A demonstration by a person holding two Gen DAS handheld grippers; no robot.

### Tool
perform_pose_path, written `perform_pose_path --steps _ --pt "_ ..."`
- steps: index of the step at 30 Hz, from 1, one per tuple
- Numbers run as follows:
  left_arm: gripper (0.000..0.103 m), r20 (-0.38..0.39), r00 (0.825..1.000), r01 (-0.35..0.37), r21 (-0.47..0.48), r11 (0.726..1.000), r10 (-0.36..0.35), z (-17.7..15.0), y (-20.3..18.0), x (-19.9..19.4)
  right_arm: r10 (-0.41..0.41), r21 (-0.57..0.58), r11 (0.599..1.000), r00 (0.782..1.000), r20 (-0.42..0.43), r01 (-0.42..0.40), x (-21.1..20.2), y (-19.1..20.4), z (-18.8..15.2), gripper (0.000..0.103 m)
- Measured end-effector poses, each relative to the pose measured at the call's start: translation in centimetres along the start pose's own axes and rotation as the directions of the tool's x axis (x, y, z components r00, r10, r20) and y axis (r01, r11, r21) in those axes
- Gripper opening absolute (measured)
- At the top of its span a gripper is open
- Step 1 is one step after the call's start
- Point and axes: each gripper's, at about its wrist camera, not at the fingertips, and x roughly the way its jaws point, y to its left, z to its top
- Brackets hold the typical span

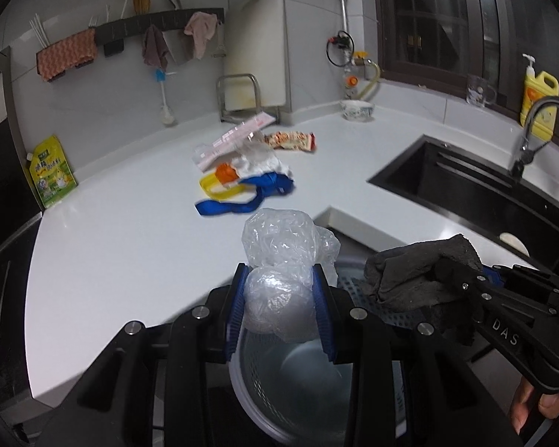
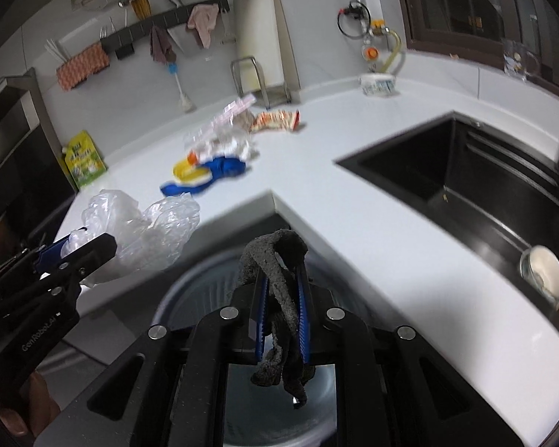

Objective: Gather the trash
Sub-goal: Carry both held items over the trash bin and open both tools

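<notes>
Trash on the white desk lies in 1 heap near its middle: a blue strap, a yellow ring, an orange cap, clear wrappers and a red snack packet toward the back edge. The left gripper has its fingers closed on a crumpled clear plastic bag. The right gripper has its fingers nearly shut on a dark grey rag. Both hang over a round perforated bin just off the desk's front edge, left of the black sink.
</notes>
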Motion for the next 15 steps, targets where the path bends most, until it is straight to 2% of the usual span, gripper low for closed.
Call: perform_pose_path --steps 4,8,9,10,12,13,14,15 --pt "0.034 -0.047 0.999 0.023 0.001 1.0 -0.023 -1.3 -0.4 0.3 0.007 0.011 1.0 1.0 -0.029 -0.007 -0.1 0.0 -1.4 0.013" --pt "0.037 -0.058 0.998 0.025 0.009 1.0 -0.024 -2.0 -0.6 0.2 0.01 0.007 1.0 0.999 -0.037 -0.01 -0.2 0.1 -1.9 0.013" --pt "0.04 -0.056 0.998 0.031 0.005 1.0 -0.03 -2.1 -0.5 0.0 0.015 0.008 1.0 0.999 -0.036 -0.015 -0.3 0.0 -2.0 0.013" --pt "0.053 -0.052 0.998 0.033 0.001 0.999 -0.033 -2.2 -0.4 -0.2 0.017 0.009 1.0 0.999 -0.034 -0.017 -0.4 0.0 -2.0 0.014" --pt "0.072 -0.032 0.999 0.018 -0.003 1.0 -0.018 -2.3 -0.3 -0.7 0.012 0.004 1.0 1.0 -0.028 -0.011 -0.7 0.1 -2.0 0.024" --pt "0.074 -0.018 1.0 0.007 -0.004 1.0 -0.007 -2.3 -0.3 -1.1 0.009 0.003 1.0 1.0 -0.017 -0.009 -0.8 0.1 -1.9 0.042" --pt "0.074 -0.014 1.0 0.005 -0.005 1.0 -0.005 -2.2 -0.2 -1.3 0.006 0.004 1.0 1.0 0.002 -0.006 -1.2 0.1 -1.9 0.053" --pt "0.075 -0.014 1.0 0.002 -0.007 1.0 -0.003 -2.2 -0.1 -1.5 -0.001 0.005 1.0 1.0 0.026 0.001 -1.7 0.1 -1.9 0.053"
